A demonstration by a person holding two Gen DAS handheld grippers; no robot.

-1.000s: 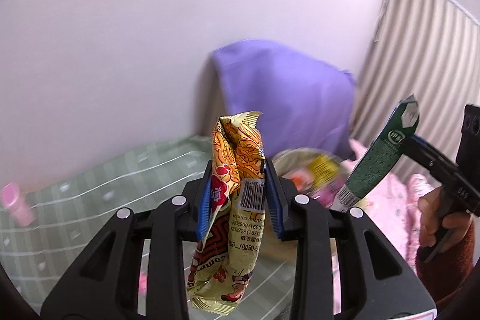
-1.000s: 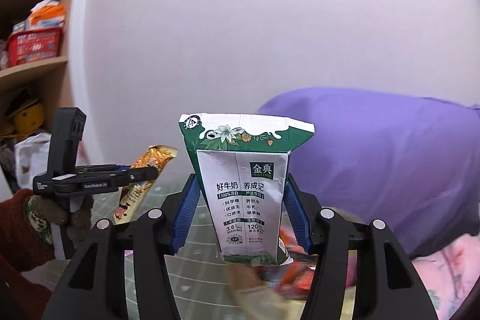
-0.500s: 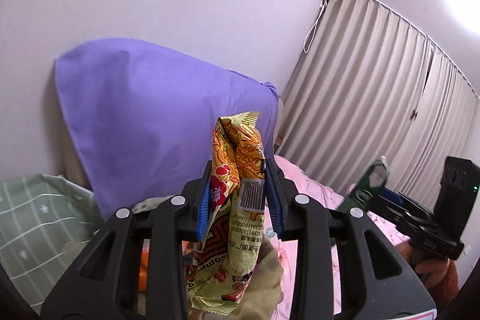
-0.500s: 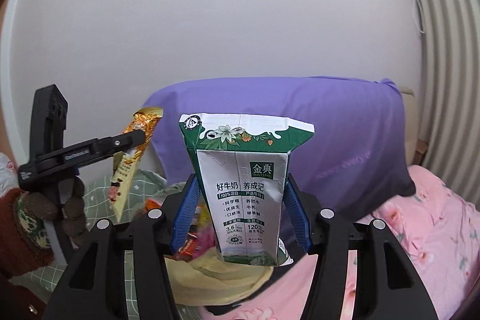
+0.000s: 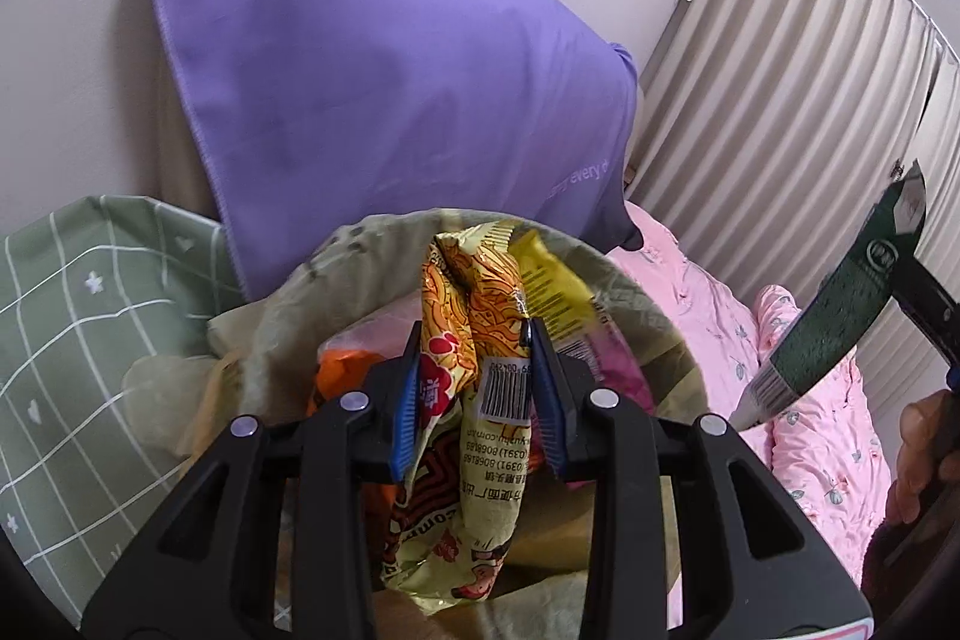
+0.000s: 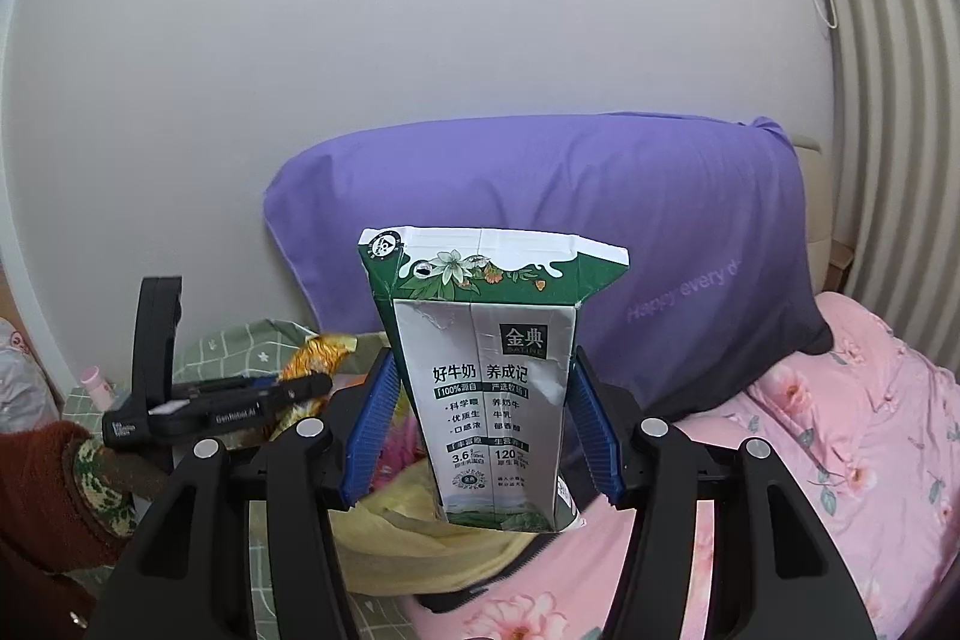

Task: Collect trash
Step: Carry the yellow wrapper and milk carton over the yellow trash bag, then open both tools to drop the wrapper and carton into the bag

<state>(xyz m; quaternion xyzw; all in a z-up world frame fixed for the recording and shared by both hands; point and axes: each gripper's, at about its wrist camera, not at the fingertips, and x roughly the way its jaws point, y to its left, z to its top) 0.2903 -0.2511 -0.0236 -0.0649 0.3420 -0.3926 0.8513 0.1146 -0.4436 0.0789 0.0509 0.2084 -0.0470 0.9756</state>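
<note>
Left wrist view: my left gripper (image 5: 474,391) has its jaws pinching a noodle wrapper (image 5: 465,436) over the trash bag (image 5: 654,316), milk carton at three o'clock; right wrist view: my right gripper (image 6: 483,436) jaws clamp the milk carton (image 6: 492,376) upright, bag below.

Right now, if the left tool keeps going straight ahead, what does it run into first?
Probably the trash already in the lined bin: the left tool, shut on the noodle wrapper, points into its mouth. Depth is unclear.
</note>
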